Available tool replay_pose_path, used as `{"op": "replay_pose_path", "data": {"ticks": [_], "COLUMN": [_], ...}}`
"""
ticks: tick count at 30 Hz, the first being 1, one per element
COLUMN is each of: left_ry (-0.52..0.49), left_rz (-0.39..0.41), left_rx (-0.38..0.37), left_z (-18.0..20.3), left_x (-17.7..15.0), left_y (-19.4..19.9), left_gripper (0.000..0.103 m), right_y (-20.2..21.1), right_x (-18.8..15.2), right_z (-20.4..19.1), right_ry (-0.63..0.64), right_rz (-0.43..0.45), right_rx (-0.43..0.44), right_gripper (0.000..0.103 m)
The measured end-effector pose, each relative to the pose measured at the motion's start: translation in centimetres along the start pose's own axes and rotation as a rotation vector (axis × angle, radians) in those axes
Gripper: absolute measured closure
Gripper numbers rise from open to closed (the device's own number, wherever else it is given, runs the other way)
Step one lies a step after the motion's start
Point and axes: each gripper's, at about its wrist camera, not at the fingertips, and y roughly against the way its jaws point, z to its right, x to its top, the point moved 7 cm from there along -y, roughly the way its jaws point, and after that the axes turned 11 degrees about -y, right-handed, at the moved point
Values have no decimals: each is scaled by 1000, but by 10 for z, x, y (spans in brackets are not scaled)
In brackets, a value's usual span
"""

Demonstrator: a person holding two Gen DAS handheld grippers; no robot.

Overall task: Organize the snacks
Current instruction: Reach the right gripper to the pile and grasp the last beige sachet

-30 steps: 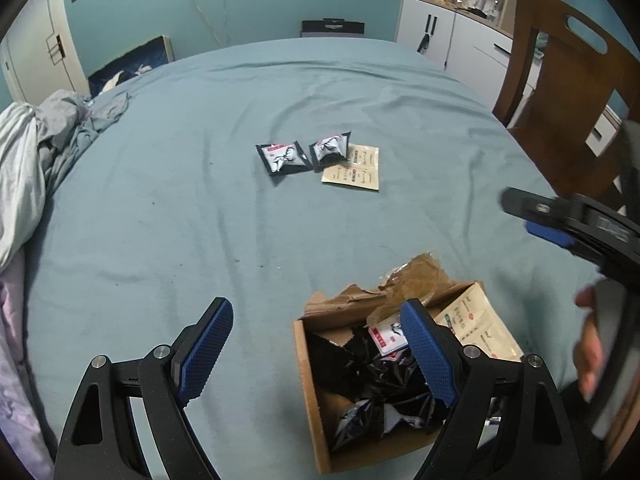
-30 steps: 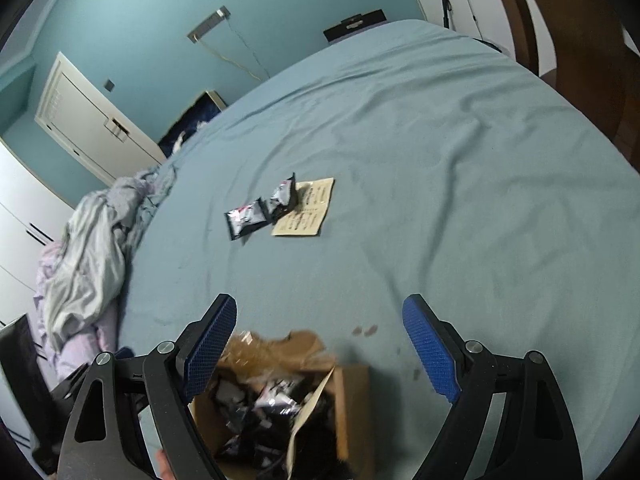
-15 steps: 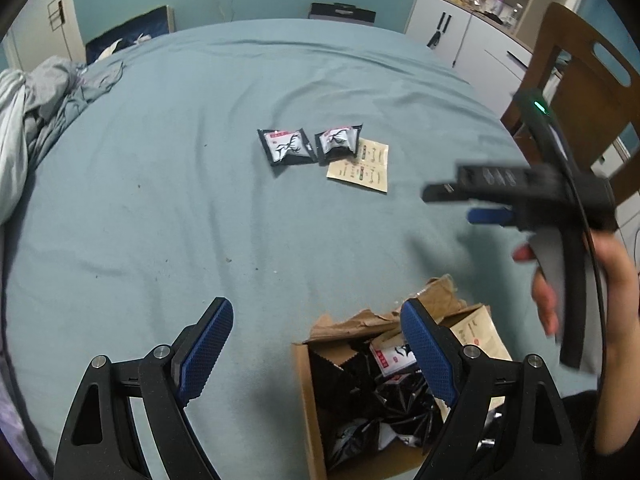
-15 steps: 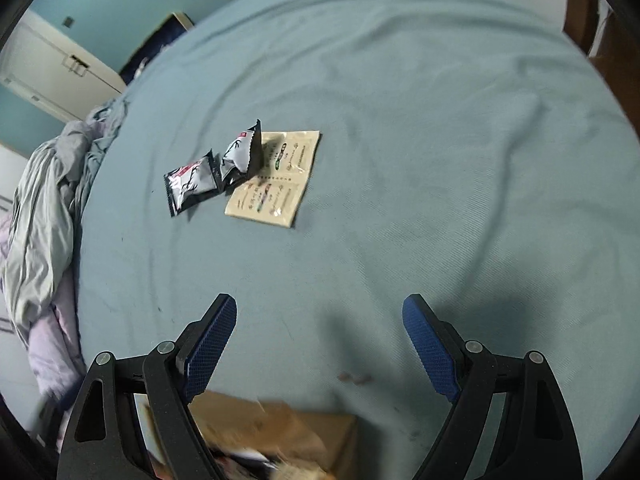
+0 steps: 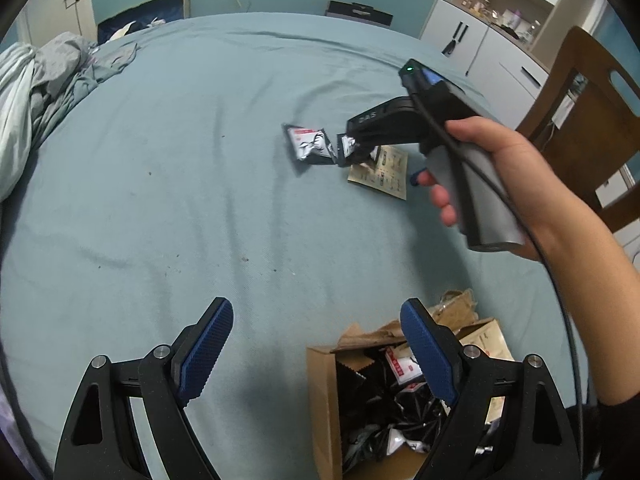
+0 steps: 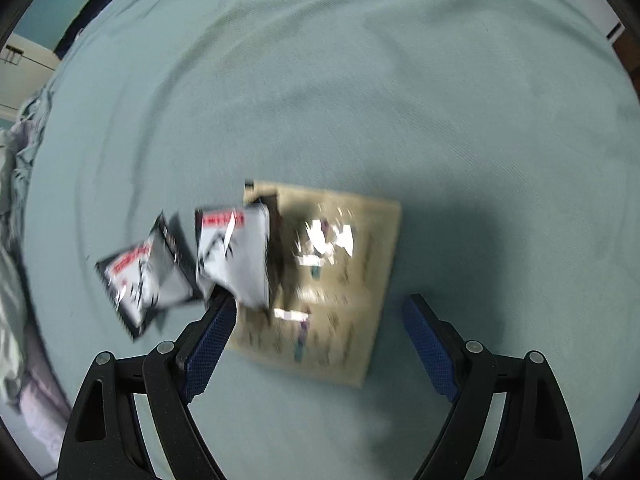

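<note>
Two black-and-white snack packets and a flat tan packet lie together on the teal bed. The second black packet overlaps the tan packet's left edge. My right gripper is open and empty, low over the tan packet, its left finger by the second black packet. In the left wrist view the right gripper reaches over these packets. My left gripper is open and empty above a torn cardboard box full of black snack packets.
Crumpled grey bedding lies at the bed's left edge. A wooden chair and white cabinets stand to the right. The teal bedsheet stretches between box and packets.
My right gripper has moved forward from the box and come down over the three packets, staying open. My left gripper has stayed near the box, its view tilted slightly up.
</note>
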Motion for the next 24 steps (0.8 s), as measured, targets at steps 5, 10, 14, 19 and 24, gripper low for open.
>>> {"op": "replay_pose_path", "data": {"ticks": [5, 10, 14, 19, 24], "left_ry": [20, 9, 14, 17, 18], "left_rz": [-4, -2, 5, 9, 6], "left_rx": [-12, -4, 8, 43, 87], "left_z": [-3, -3, -7, -12, -20], "left_x": [0, 0, 2, -1, -2], "left_y": [-4, -3, -3, -2, -4], "left_gripper": [16, 16, 16, 16, 16], "right_y": [-18, -21, -13, -4, 17], "right_x": [10, 15, 9, 2, -13], "right_z": [-18, -21, -14, 10, 44], "right_ry": [24, 71, 143, 150, 123], "right_rz": [-12, 11, 41, 47, 88], "right_rx": [-111, -135, -124, -84, -21], "right_gripper": [0, 0, 23, 38, 38]}}
